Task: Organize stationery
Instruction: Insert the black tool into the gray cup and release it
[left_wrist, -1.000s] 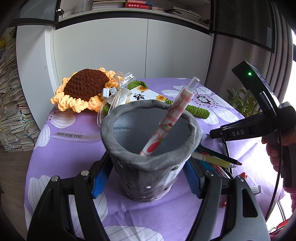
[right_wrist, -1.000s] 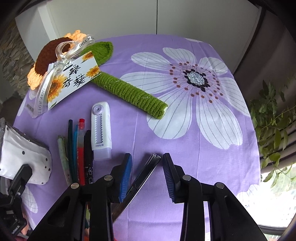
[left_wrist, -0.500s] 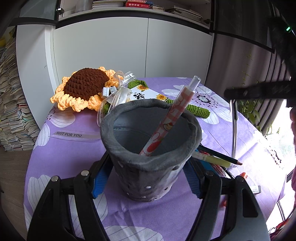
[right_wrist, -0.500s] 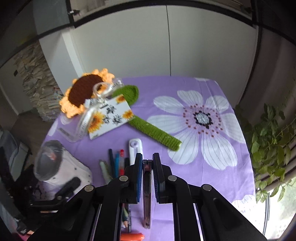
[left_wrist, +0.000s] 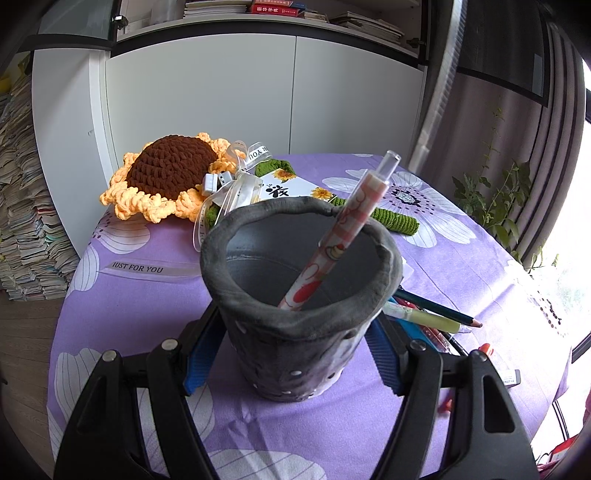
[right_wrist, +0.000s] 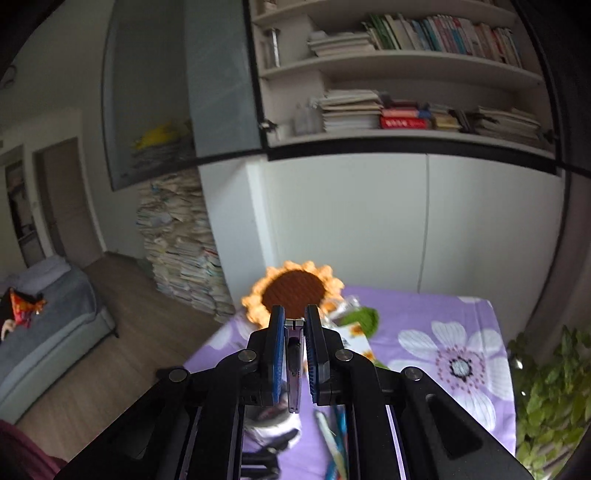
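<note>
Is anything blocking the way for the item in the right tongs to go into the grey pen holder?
Nothing visible blocks it. The pen holder stands open-topped in the left tongs; only the patterned pen leans inside, leaving room. The right tongs grip a thin dark item.

The pen holder (left_wrist: 301, 295) stands on the counter (left_wrist: 140, 302), clasped between the two pads of the left tongs (left_wrist: 295, 360). One pen (left_wrist: 340, 236) leans inside it, its top sticking out past the far rim. Behind the holder lies the crocheted sunflower (left_wrist: 166, 173), with a card (left_wrist: 284, 186) to its right and the stem (left_wrist: 391, 219) running off rightward. Loose pens (left_wrist: 432, 314) lie on the counter just right of the holder. The right tongs (right_wrist: 294, 332), raised above the counter, clamp a thin clip (right_wrist: 294, 363).
</note>
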